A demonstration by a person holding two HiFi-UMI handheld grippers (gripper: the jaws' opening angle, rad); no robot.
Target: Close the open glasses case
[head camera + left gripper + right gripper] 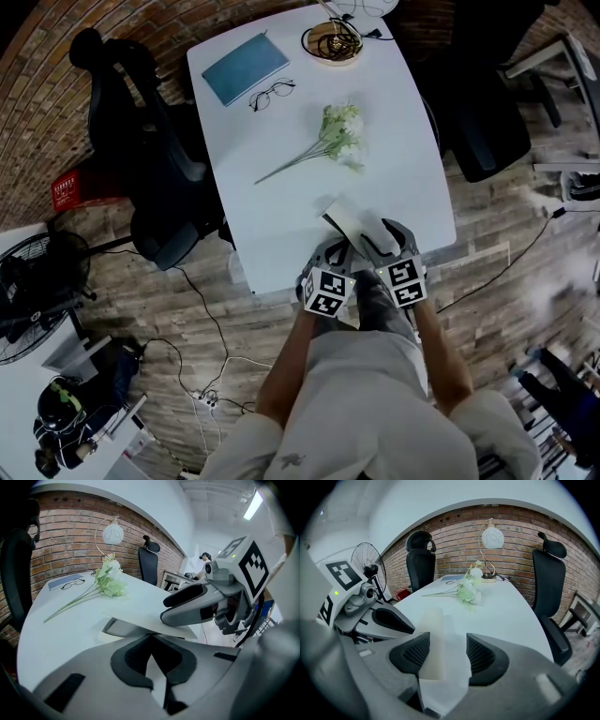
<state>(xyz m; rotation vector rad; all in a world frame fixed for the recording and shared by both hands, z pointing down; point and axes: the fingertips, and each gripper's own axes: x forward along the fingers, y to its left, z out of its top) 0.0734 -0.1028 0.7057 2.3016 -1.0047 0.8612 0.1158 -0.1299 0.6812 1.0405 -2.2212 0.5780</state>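
Observation:
The open white glasses case lies near the front edge of the white table. In the right gripper view its cream inside and white lid sit between the pads of my right gripper, which stands open around it. My right gripper is at the case's right end. My left gripper is at the near left, jaws together just short of the lid's edge. In the left gripper view the left gripper holds nothing that I can see, and the right gripper rests over the lid.
A bunch of pale flowers lies mid-table. Glasses, a blue book and a lamp's base in a round dish are at the far end. Black office chairs stand to the left and right.

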